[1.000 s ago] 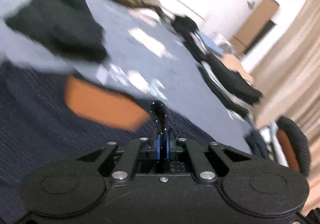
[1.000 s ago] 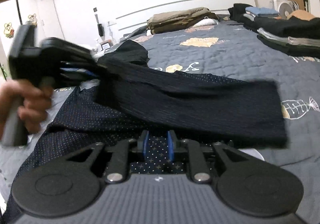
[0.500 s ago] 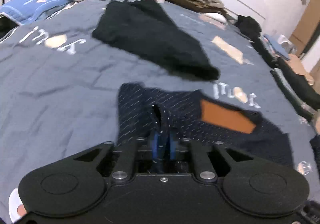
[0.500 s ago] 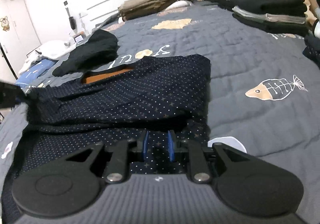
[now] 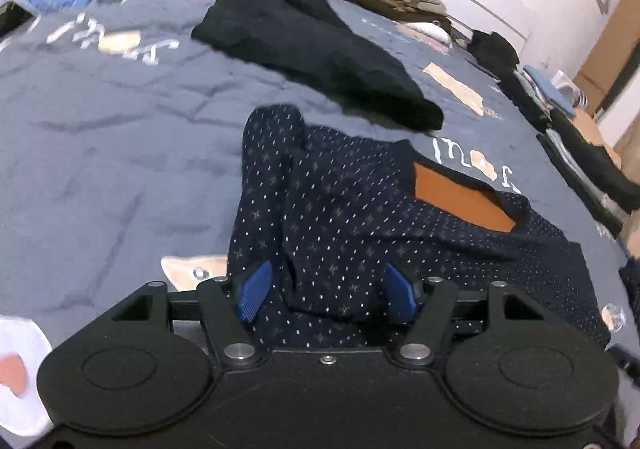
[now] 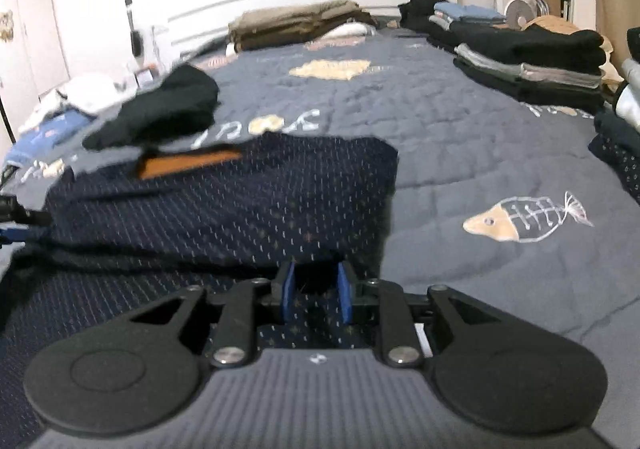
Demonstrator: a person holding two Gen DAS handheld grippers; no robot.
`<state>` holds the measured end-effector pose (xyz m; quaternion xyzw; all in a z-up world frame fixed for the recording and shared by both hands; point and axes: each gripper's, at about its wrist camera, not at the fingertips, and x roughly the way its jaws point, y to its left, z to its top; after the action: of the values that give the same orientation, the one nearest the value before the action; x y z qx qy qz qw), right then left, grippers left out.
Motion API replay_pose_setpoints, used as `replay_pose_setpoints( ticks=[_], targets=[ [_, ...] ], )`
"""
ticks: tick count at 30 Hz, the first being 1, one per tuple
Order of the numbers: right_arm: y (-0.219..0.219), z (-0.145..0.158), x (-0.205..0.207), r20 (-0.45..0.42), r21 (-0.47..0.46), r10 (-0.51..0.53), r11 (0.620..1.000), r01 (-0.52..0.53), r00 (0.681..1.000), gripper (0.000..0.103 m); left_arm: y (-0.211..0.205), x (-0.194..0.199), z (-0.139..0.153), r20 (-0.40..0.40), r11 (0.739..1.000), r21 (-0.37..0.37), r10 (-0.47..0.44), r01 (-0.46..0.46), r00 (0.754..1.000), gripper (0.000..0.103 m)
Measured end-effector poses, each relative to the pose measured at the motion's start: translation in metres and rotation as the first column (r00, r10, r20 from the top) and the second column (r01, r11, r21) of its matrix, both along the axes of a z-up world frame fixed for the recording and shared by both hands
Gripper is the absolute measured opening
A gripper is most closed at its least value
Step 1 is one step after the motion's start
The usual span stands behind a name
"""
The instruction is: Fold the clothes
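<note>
1. The dotted navy shirt [image 5: 360, 209] lies folded in the middle of the bed [image 5: 100, 153].
2. The left gripper [image 5: 326, 291] is spread wide over a shirt fold.
3. The right gripper [image 6: 316, 291] is narrow; it seems to pinch the shirt's edge.
4. A black garment [image 5: 312, 49] lies beyond.

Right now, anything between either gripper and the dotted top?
Nothing visible. The left gripper is open with a fold of the dotted top bunched between its fingers. The right gripper has the top's cloth between its fingers too. The black garment lies beyond, clear of both.
</note>
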<state>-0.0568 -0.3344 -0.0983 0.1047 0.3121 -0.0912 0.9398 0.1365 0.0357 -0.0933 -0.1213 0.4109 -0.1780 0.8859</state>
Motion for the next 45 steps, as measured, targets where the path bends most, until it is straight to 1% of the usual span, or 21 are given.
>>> replay_pose_setpoints(
  ticks=[2, 3, 5, 6, 9, 12, 14, 15, 18, 20, 21, 22, 24, 27, 32, 33, 35, 36, 37, 40, 45],
  targets=[
    [0.0, -0.005, 0.003, -0.016, 0.006, 0.006, 1.0, -0.006, 1.0, 0.028, -0.003, -0.003, -0.003, 0.022, 1.0, 0.009, -0.008, 0.008, 1.0, 0.044],
    [0.001, -0.007, 0.004, -0.019, 0.004, 0.005, 1.0, -0.005, 1.0, 0.031, -0.002, -0.004, -0.003, 0.028, 1.0, -0.002, -0.008, 0.008, 1.0, 0.027],
    [0.002, -0.011, 0.005, -0.029, -0.004, 0.001, 1.0, -0.001, 1.0, 0.034, 0.002, -0.005, -0.002, 0.036, 0.999, -0.032, -0.004, 0.005, 0.999, 0.019],
    [0.002, -0.012, 0.005, -0.037, -0.009, -0.001, 1.0, 0.001, 0.999, 0.034, 0.005, -0.007, 0.002, 0.053, 0.999, -0.045, 0.001, 0.001, 0.999, 0.01],
    [0.001, -0.017, 0.007, -0.058, -0.023, -0.01, 1.0, 0.008, 0.998, 0.035, 0.018, -0.015, 0.019, 0.095, 0.997, -0.077, 0.006, 0.002, 0.995, 0.01],
    [-0.005, -0.014, 0.007, -0.068, 0.011, -0.031, 0.999, 0.032, 0.997, 0.035, 0.015, -0.015, 0.021, 0.039, 1.0, -0.017, -0.022, 0.022, 0.999, 0.01],
    [-0.008, -0.009, 0.007, -0.084, 0.04, -0.021, 0.999, 0.024, 0.996, 0.035, 0.014, -0.018, 0.02, 0.04, 0.999, 0.032, 0.001, -0.002, 0.999, 0.011],
    [-0.009, -0.003, 0.006, -0.084, 0.053, -0.006, 0.999, 0.011, 0.996, 0.035, 0.017, -0.02, 0.019, 0.043, 1.0, 0.019, 0.022, -0.023, 0.999, 0.014],
    [-0.009, 0.018, -0.002, -0.008, 0.124, 0.05, 0.991, -0.048, 0.999, 0.039, 0.03, -0.023, 0.016, 0.009, 0.989, -0.118, 0.089, -0.087, 0.996, 0.015],
    [-0.01, 0.032, -0.007, 0.044, 0.167, 0.082, 0.982, -0.088, 0.996, 0.042, 0.03, -0.025, 0.016, 0.013, 0.985, -0.14, 0.1, -0.097, 0.995, 0.018],
    [-0.01, 0.038, -0.007, 0.071, 0.181, 0.086, 0.979, -0.098, 0.994, 0.047, 0.029, -0.025, 0.017, 0.02, 0.985, -0.144, 0.102, -0.098, 0.995, 0.028],
    [-0.01, 0.042, -0.006, 0.086, 0.172, 0.086, 0.98, -0.1, 0.993, 0.051, 0.028, -0.026, 0.018, 0.027, 0.984, -0.146, 0.102, -0.097, 0.994, 0.041],
    [-0.011, 0.044, 0.002, 0.09, 0.12, 0.081, 0.989, -0.091, 0.993, 0.054, 0.025, -0.025, 0.02, 0.06, 0.986, -0.145, 0.086, -0.076, 0.994, 0.053],
    [-0.015, 0.037, 0.016, 0.058, 0.025, 0.046, 0.999, -0.048, 0.997, 0.054, 0.017, -0.014, 0.021, 0.097, 0.996, -0.078, 0.058, -0.051, 0.994, 0.053],
    [-0.023, 0.009, 0.024, 0.043, 0.052, -0.013, 0.999, 0.01, 0.999, 0.054, 0.014, 0.02, 0.022, 0.096, 0.997, -0.077, 0.029, -0.022, 0.995, 0.053],
    [-0.023, 0.005, 0.026, 0.036, 0.044, -0.022, 0.999, 0.021, 0.999, 0.054, 0.011, 0.028, 0.02, 0.082, 0.997, -0.073, 0.021, -0.015, 0.996, 0.052],
    [-0.021, -0.003, 0.03, 0.009, 0.017, -0.017, 1.0, 0.017, 1.0, 0.054, 0.003, 0.04, 0.016, 0.055, 0.998, -0.063, 0.004, 0.0, 0.998, 0.043],
    [-0.02, -0.007, 0.031, -0.013, 0.005, -0.011, 1.0, 0.011, 1.0, 0.054, 0.001, 0.044, 0.014, 0.047, 0.998, -0.06, 0.002, 0.001, 0.999, 0.021],
    [-0.019, -0.011, 0.032, -0.034, -0.005, -0.006, 1.0, 0.006, 0.999, 0.054, 0.0, 0.049, 0.013, 0.039, 0.998, -0.056, 0.002, 0.0, 0.999, 0.004],
    [-0.021, -0.015, 0.032, -0.054, 0.002, 0.0, 1.0, 0.001, 0.999, 0.054, 0.008, 0.05, 0.016, 0.091, 0.996, -0.077, 0.045, -0.038, 0.995, 0.003],
    [-0.024, -0.021, 0.032, -0.086, 0.013, 0.009, 1.0, -0.008, 0.996, 0.054, 0.012, 0.043, 0.014, 0.124, 0.997, -0.035, 0.075, -0.071, 0.989, 0.003]
  ],
)
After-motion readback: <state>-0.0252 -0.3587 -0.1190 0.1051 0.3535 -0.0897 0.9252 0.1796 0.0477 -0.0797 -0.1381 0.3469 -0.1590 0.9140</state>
